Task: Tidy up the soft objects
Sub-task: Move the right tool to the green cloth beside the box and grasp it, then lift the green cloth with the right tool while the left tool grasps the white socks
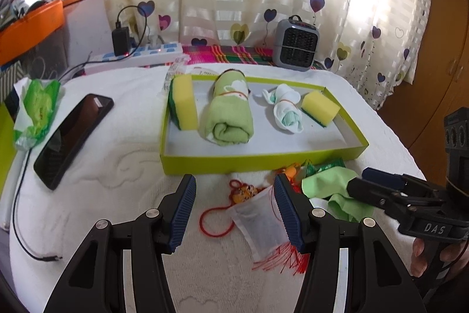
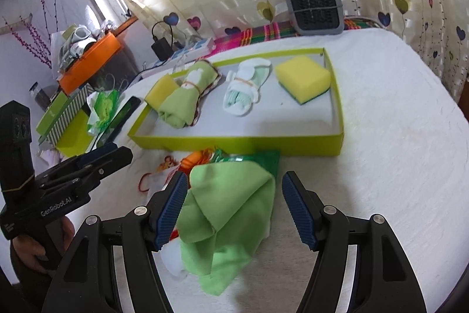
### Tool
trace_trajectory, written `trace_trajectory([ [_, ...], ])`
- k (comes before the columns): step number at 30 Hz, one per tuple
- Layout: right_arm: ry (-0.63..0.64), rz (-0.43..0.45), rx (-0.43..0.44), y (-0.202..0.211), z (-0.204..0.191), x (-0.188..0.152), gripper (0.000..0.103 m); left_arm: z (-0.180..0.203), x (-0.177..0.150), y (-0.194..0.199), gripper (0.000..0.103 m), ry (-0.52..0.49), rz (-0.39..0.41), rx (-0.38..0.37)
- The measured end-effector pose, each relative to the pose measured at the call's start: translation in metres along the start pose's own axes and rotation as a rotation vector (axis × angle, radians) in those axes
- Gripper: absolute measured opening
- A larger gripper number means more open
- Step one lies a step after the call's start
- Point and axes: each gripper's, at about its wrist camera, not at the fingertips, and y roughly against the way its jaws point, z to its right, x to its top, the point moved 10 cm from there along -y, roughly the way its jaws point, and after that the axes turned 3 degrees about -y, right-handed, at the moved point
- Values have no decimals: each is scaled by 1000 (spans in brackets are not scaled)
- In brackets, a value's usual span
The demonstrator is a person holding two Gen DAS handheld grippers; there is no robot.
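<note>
A: Start at the right gripper [image 2: 234,207]. How do its jaws stand?

B: Wide, with nothing pinched. The crumpled light-green microfibre cloth [image 2: 231,210] lies between them on the white textured surface [image 2: 381,166], bunched toward the left pad [image 2: 171,210]; whether it touches that pad I can't tell. The right pad stands clear of it.

A: And the left gripper [image 1: 234,210]?

B: Also spread wide and holding nothing. A small translucent white mesh pouch with a red cord and red tassel [image 1: 261,222] lies between its jaws, up against the right pad. A little orange charm sits just beyond the pouch.

A: Which way does the cloth run?

B: Its long axis runs near to far, roughly along the right gripper's fingers, so I'd judge a straight closing would gather it across its narrow width. The right hand is plainly the nearer one to it; the left gripper is off to the left, over the pouch.

A: Where should it go?

B: Probably the shallow lime-green cardboard tray [image 2: 234,141], just beyond. It holds two yellow sponges with green scouring backs [image 2: 304,78], a rolled green towel [image 2: 181,101] and a banded white sock bundle [image 2: 243,91], with bare floor along its near side.
</note>
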Motion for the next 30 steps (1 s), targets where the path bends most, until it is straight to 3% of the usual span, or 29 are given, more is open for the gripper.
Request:
trace_trajectory([
  [5,-2,-18,3,-6,-4,-7,65,-1,-7,0,55,6,-12,-3],
  [9,-6,-30,8,-8,-3,-9,43,0,-9,0,55,4,-17,-7],
  [13,1,-29,15,-7,-5,-12,33,1,-11,1,55,4,-21,-11],
  [17,2,-18,13,-5,-5,-11,10,2,-13,1,55,3,-25,-14],
  [30,-73,113,44,35,11,6,6,25,-16,6,55,-24,-32,-79],
])
